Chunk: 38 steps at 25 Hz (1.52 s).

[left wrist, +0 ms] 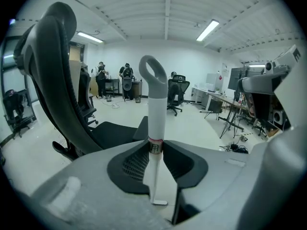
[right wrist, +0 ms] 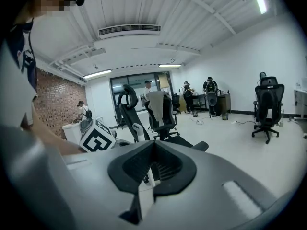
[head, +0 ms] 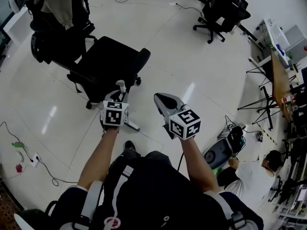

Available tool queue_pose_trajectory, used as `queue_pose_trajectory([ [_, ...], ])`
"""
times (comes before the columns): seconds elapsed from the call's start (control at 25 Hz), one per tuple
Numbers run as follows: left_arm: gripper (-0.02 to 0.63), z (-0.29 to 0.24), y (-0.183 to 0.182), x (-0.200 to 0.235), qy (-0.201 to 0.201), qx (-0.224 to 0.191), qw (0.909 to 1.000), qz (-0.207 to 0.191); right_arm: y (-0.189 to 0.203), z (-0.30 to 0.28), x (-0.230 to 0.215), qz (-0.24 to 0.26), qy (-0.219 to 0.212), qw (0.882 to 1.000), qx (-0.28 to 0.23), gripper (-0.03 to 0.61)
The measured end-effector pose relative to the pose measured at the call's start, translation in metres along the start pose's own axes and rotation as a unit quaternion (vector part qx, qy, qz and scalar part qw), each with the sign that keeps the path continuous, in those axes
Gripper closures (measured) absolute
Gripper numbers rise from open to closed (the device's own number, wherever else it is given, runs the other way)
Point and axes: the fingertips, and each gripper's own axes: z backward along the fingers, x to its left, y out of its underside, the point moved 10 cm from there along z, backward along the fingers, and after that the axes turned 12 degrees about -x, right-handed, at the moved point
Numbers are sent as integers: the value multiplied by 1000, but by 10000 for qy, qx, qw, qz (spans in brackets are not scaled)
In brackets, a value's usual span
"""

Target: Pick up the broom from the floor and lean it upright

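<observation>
My left gripper's [left wrist: 154, 150] jaws pinch the broom's [left wrist: 156, 111] white pole a little below its loop end. The pole stands about upright, with a black chair [head: 112, 61] at twelve o'clock. My right gripper's [right wrist: 152, 166] jaws are drawn to a thin slit on nothing. The pole looks light, stiff and slick, so I'd hold lower for steadier leaning.

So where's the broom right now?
The broom stands upright, clamped in the left tool, with the black office chair close on its left in the left gripper view.
</observation>
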Motion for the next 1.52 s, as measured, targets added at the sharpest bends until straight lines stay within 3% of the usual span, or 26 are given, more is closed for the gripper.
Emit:
queue_pose_trajectory([
  [0.24, 518, -45, -18, 25, -346, -118, 9989, 277, -12, -52, -38, 27, -295, 9995, 107, 574],
  [0.48, 517, -94, -34, 36, -792, -132, 9955, 503, -17, -110, -92, 30, -1057, 9940, 290, 574],
  [0.68, 517, -129, -44, 52, -1388, -49, 9874, 758, -28, -161, -136, -40, -1691, 9843, 501, 574],
  [1.0, 514, -178, -56, 87, -2145, -52, 9715, 1008, -28, -214, -188, -126, -2285, 9696, 862, 574],
  [1.44, 504, -211, -50, 115, -2359, -270, 9689, 695, -32, -247, -205, -52, -2716, 9574, 982, 574],
  [1.52, 465, -210, -53, 114, -2305, -310, 9703, 661, -32, -251, -204, -65, -2757, 9563, 976, 574],
])
